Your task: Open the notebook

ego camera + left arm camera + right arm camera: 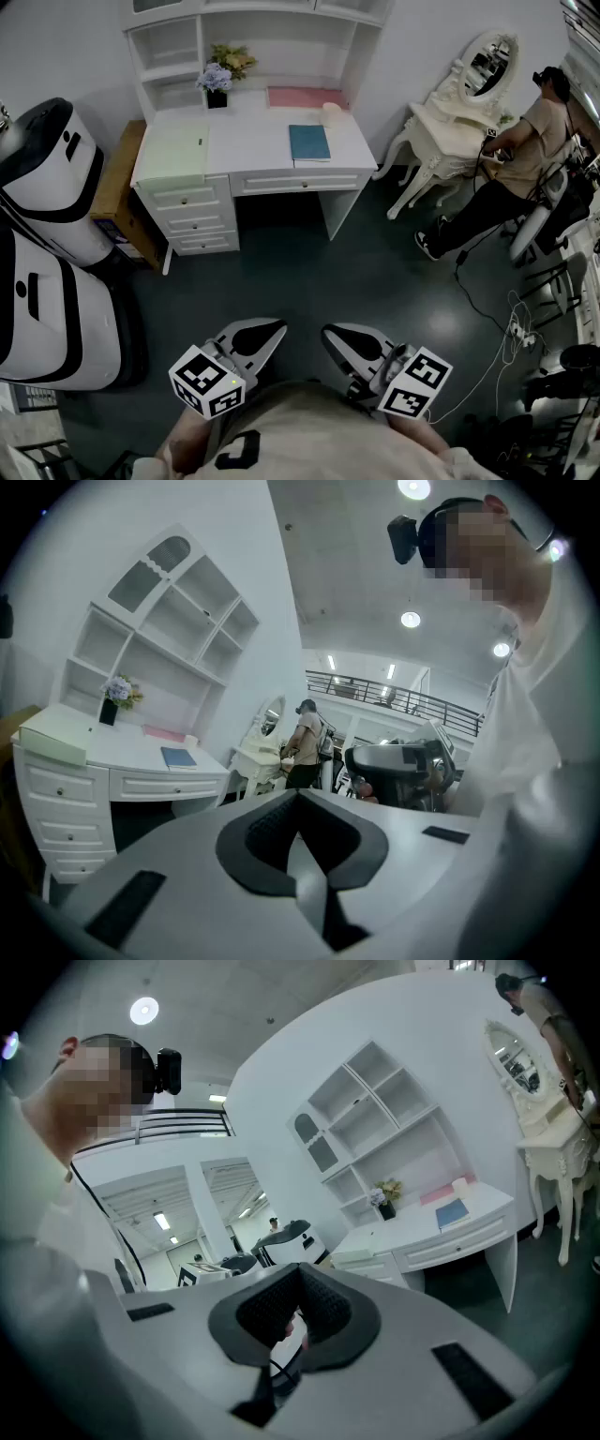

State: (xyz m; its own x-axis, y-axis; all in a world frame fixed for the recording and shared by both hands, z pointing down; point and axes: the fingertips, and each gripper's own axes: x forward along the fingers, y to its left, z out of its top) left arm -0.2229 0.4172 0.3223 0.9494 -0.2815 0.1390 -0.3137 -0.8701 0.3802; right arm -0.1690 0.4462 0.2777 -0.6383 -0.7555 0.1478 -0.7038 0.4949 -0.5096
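Note:
The blue notebook (308, 142) lies closed on the white desk (253, 136), near its right end. It is small in the left gripper view (177, 757) and in the right gripper view (452, 1213). Both grippers are held close to the person's body, well short of the desk, over dark floor. My left gripper (278, 327) has its jaws together with nothing between them (298, 795). The right gripper (327, 331) also looks shut and empty (300, 1270). Their tips point toward each other.
On the desk stand a pale green box (173, 150), a flower vase (217, 84) and a pink book (302, 97). Two white machines (42, 178) fill the left. A vanity table (450, 122) with a person (525, 150) is at right; cables (497, 352) trail on the floor.

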